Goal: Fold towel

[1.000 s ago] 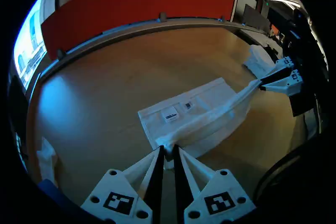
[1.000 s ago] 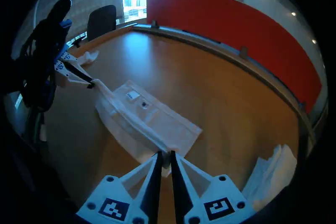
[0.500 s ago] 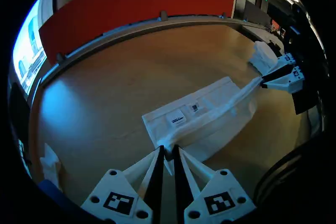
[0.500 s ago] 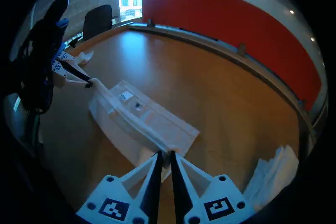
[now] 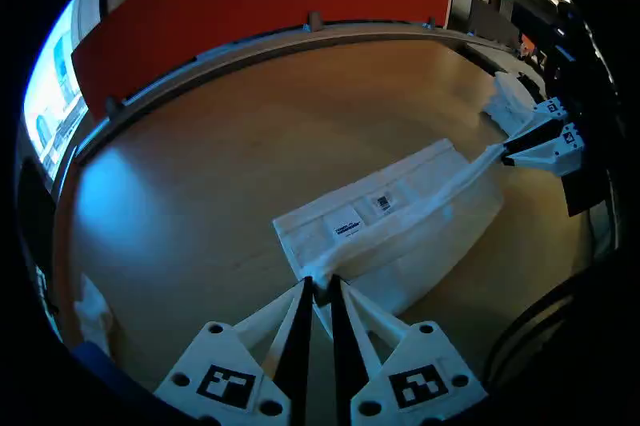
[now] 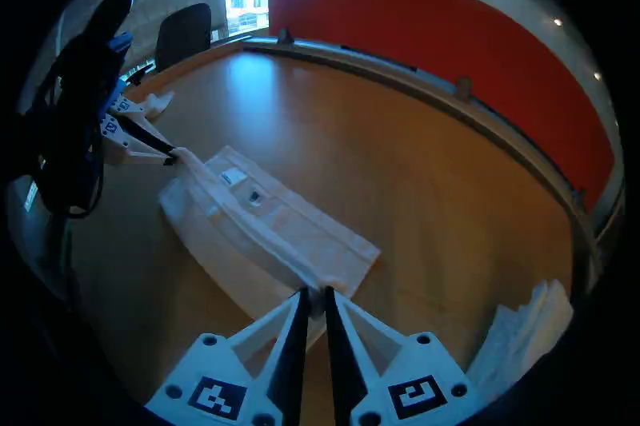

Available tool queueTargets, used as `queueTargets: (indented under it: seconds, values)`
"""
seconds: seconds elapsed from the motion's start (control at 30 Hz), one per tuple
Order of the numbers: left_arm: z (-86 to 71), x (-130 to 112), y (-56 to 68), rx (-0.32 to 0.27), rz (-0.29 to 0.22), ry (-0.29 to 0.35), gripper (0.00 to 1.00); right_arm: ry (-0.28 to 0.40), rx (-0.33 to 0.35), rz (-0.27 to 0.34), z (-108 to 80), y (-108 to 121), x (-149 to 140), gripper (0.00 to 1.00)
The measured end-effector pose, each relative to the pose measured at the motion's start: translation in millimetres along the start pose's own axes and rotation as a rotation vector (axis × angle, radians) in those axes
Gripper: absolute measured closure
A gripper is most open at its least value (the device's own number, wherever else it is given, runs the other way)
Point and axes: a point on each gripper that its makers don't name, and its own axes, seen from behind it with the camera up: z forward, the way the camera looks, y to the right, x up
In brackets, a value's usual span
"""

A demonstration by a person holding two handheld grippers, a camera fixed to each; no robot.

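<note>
Each clenched on a towel (image 5: pixel 416 214) corner: left hand-held gripper (image 5: pixel 320 288), right hand-held gripper (image 6: pixel 314 296); lifted edge taut above surface (image 5: pixel 224 146). Best carried level to the far edge, corners matched before lowering.

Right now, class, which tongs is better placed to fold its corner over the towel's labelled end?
Left. The left tongs pinch the towel corner nearest the labels; the right tongs hold the opposite corner.
</note>
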Motion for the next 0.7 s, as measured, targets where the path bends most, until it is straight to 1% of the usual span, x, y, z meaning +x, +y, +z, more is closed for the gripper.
queueTargets:
  seconds: [0.1,0.23,0.3,0.37,0.43,0.6,0.7]
  values:
    - [8.5,-2.8,-2.5,0.012,-0.003,-0.006,0.84,-0.006,-0.001,0.012,6.9,0.5,-2.7,0.85]
    - [18.2,-4.6,-4.9,0.025,-0.012,-0.005,0.8,-0.015,-0.01,0.027,16.3,3.2,-7.1,0.85]
    - [22.2,-5.1,-6.3,0.031,-0.017,-0.004,0.76,-0.016,-0.017,0.034,20.4,5.0,-8.2,0.85]
    - [25.0,-5.3,-8.0,0.036,-0.022,-0.002,0.76,-0.014,-0.025,0.042,23.7,6.8,-8.0,0.84]
    - [27.3,-5.7,-10.5,0.043,-0.025,-0.003,0.73,-0.011,-0.031,0.045,25.9,8.3,-7.4,0.83]
    - [31.8,-5.6,-19.1,0.068,-0.03,-0.005,0.71,-0.013,-0.047,0.052,31.4,12.6,-6.4,0.8]
    - [33.3,-3.6,-21.7,0.073,-0.034,-0.001,0.7,-0.012,-0.057,0.058,34.2,15.8,-5.5,0.76]
